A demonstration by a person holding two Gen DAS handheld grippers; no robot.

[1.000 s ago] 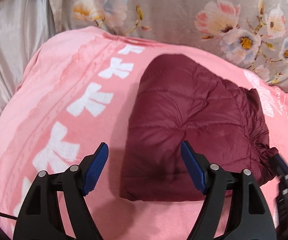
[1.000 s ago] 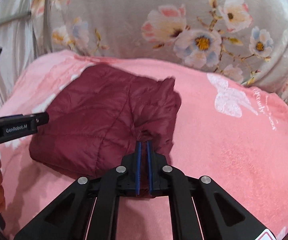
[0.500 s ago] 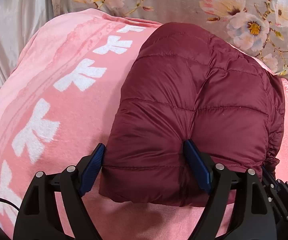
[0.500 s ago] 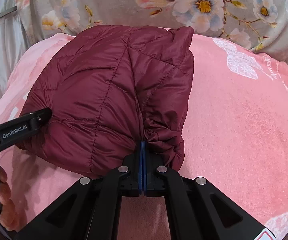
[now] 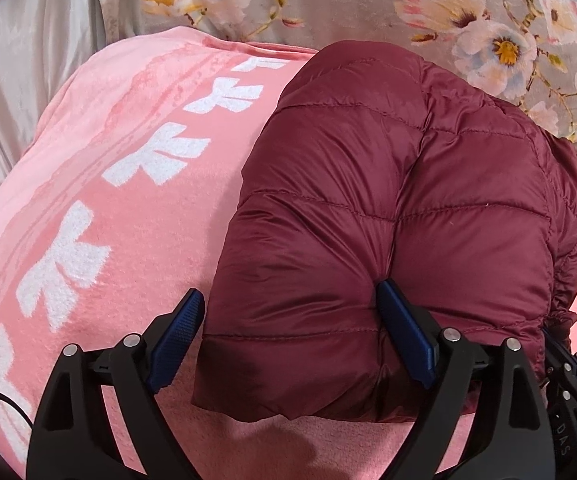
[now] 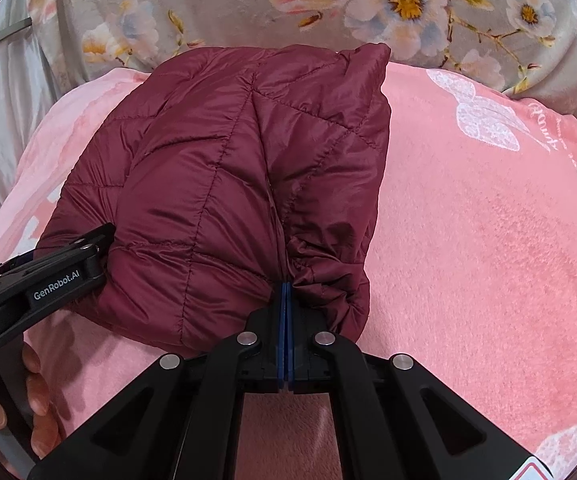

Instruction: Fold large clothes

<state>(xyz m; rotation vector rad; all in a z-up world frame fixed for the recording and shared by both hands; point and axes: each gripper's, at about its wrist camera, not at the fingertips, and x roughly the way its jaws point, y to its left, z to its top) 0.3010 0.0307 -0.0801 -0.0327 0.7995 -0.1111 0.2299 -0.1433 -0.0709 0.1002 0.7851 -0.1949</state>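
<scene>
A maroon quilted puffer jacket (image 5: 388,208) lies folded into a puffy bundle on the pink blanket (image 5: 128,184). My left gripper (image 5: 288,290) straddles the bundle's near left corner. Its jaws are opening; the right pad (image 5: 402,332) still dents the fabric, while the left pad (image 5: 176,336) stands just off the jacket's edge. In the right wrist view the jacket (image 6: 224,168) fills the middle, and my right gripper (image 6: 285,286) is shut on a gathered fold at its near right edge. The left gripper (image 6: 68,256) shows at that view's left side.
A grey floral quilt (image 6: 368,4) is piled behind the blanket. Pale satin fabric (image 5: 16,60) lies at the left. A person's hand (image 6: 28,400) holds the left gripper's handle. The pink blanket (image 6: 488,240) stretches bare to the right of the jacket.
Both grippers have sunk toward the blanket, and the jacket now looms larger and puffier in both views. The left jaws have spread wider. The right jaws stayed shut on the fold.
</scene>
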